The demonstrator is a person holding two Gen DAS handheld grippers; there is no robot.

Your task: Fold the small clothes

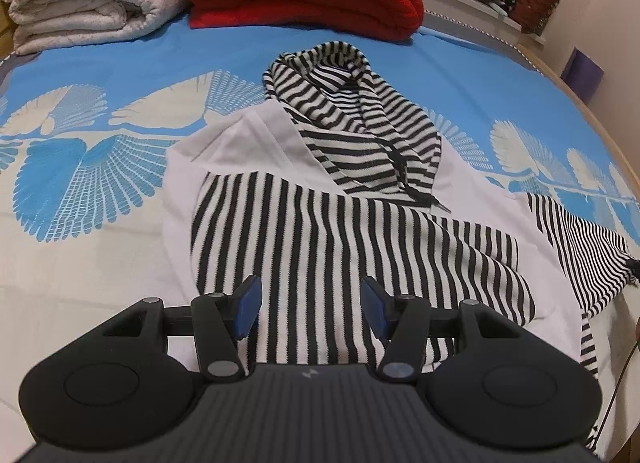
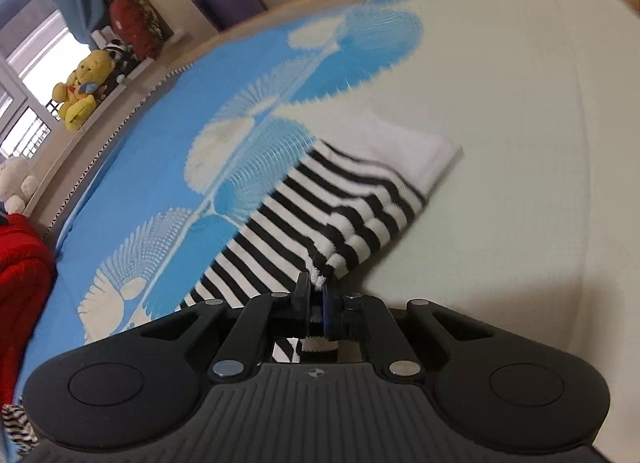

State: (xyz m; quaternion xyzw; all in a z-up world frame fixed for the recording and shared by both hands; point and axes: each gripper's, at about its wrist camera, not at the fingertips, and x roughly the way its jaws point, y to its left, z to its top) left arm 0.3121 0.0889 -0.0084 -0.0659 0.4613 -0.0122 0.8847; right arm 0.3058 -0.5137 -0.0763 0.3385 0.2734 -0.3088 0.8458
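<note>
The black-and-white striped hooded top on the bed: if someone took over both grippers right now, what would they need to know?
Left gripper: open, hovering over the black-and-white striped hooded top, holding nothing.
Right gripper: shut on the edge of the top's striped sleeve.
The top lies on the blue leaf-patterned bedspread, hood away from the left gripper.
Done: one striped panel already lies across the white body.
Left: fold the pinched sleeve inward, probably, then finish the folding.

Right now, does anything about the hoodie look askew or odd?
Yes. The striped hoodie lies rumpled on the bed: its hood flops sideways, and the drawstring trails loose. One sleeve sticks out, its cuff pinched in the right gripper.
</note>
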